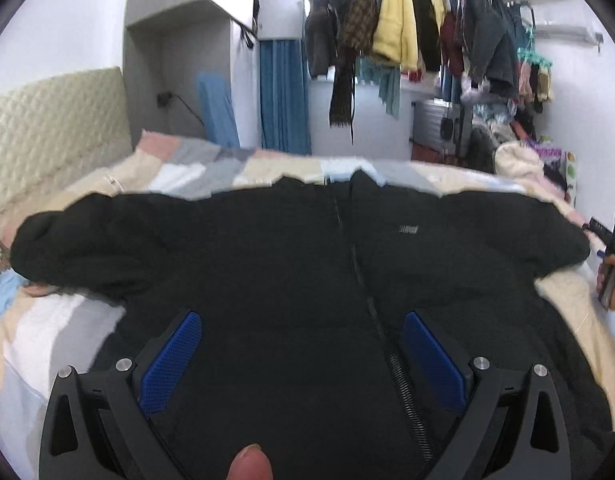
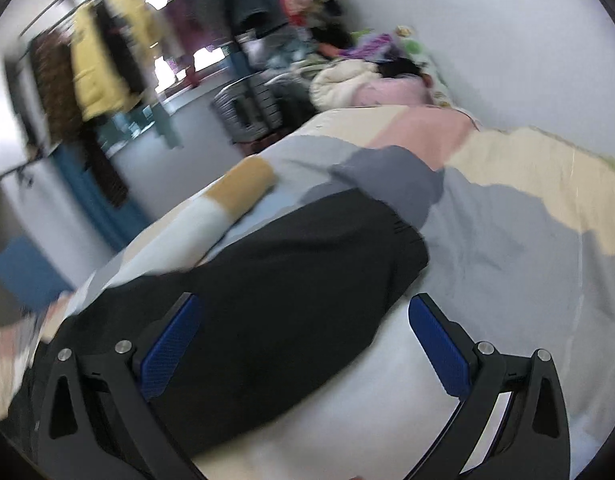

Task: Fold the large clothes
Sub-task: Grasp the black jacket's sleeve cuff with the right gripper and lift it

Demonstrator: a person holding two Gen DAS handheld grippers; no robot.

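Left tool: wide open, holds nothing, over jacket front.
Right tool: wide open, empty, over one sleeve.
Jacket: black, zipped, flat on bed, sleeves spread, ahead of left tool.
Hanging clothes: far behind.

My right gripper hangs with its blue-padded jaws spread wide above one sleeve of a black jacket, gripping nothing. The sleeve lies flat across a patchwork bedspread of grey, cream and pink blocks. Beyond the bed, blurred clothes hang on a rail.
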